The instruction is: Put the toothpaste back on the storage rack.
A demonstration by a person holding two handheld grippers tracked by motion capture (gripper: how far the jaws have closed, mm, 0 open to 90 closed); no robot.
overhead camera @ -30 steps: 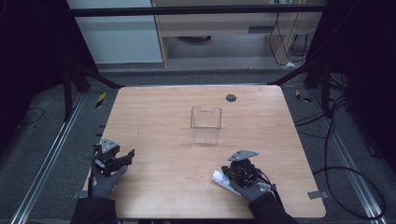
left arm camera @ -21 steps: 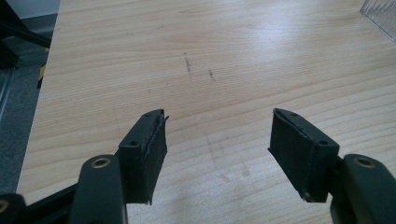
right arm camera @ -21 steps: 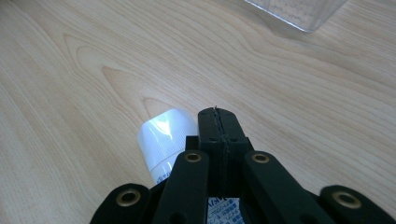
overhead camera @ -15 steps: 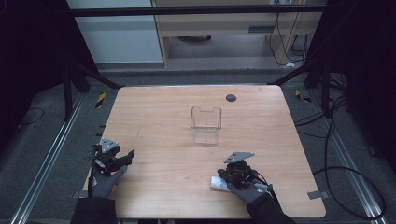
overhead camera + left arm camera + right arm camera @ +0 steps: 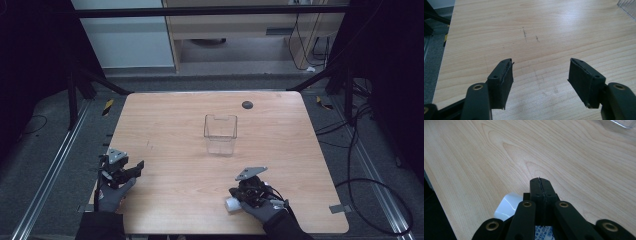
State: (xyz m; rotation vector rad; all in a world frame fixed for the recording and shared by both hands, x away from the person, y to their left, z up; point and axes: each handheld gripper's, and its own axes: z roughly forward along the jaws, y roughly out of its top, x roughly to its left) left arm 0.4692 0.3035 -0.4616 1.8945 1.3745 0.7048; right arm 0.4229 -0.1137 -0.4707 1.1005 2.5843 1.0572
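Note:
A small white rounded object (image 5: 231,205) with a printed label lies at the table's near edge, tight under my right gripper (image 5: 235,194). In the right gripper view the white object (image 5: 506,206) shows below and left of the right gripper (image 5: 541,185), whose jaws are pressed flat together. Whether a thin edge of it is nipped between the pads I cannot tell. My left gripper (image 5: 135,167) rests at the table's left edge, and in its own view the left gripper (image 5: 540,72) stands wide open over bare wood. A gloved hand holds each one.
A clear plastic box (image 5: 220,132) stands upright in the middle of the wooden table (image 5: 165,125); its corner shows as the clear box (image 5: 627,7) at top right and again as the clear box (image 5: 621,123). A small black disc (image 5: 247,105) lies near the far edge.
My right gripper and the white object under it have slid a little toward the table's near edge. The left gripper has stayed put.

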